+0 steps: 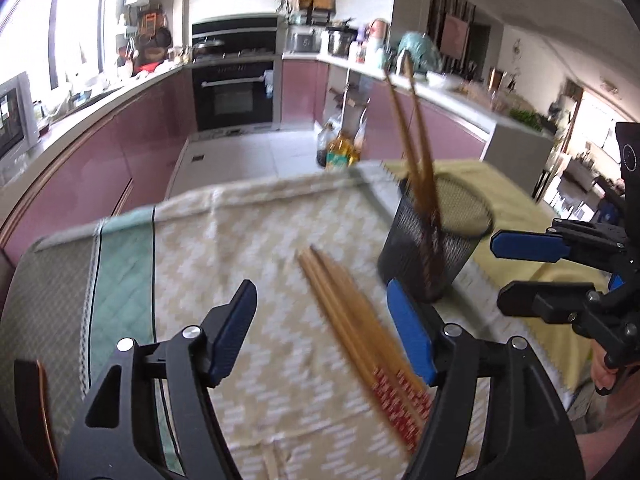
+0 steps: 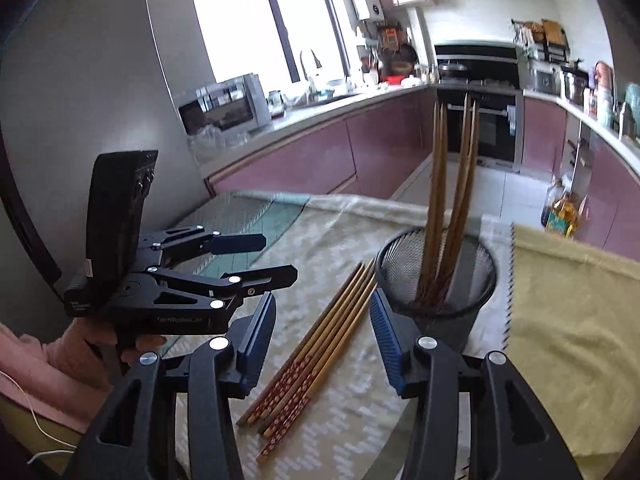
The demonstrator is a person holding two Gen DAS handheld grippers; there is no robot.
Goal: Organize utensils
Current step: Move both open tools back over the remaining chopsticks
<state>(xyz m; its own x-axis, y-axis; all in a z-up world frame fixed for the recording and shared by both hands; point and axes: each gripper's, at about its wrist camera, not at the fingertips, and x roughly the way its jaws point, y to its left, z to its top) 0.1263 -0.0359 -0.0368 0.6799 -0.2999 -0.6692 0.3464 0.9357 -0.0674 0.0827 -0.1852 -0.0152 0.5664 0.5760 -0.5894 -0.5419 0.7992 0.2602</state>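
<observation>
A black wire-mesh cylindrical holder [image 2: 438, 276] stands on the patterned woven cloth [image 2: 344, 412] covering the bench, with four slim wooden chopsticks [image 2: 436, 200] upright inside. Just left of it lie about five loose wooden chopsticks with red patterned ends [image 2: 316, 356], bundled side by side. The left gripper [image 1: 322, 332] and the right gripper [image 2: 322, 330] both have jaws spread, empty.

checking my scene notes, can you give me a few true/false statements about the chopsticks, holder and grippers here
1. Some chopsticks stand in the black mesh holder. True.
2. The mesh holder lies tipped on its side. False: it stands upright on the cloth.
3. A bundle of chopsticks lies on the cloth beside the holder. True.
4. The right gripper is clamped on that bundle. False: its jaws are open, with the bundle on the cloth below them.
5. The left gripper is open and holds nothing. True.
</observation>
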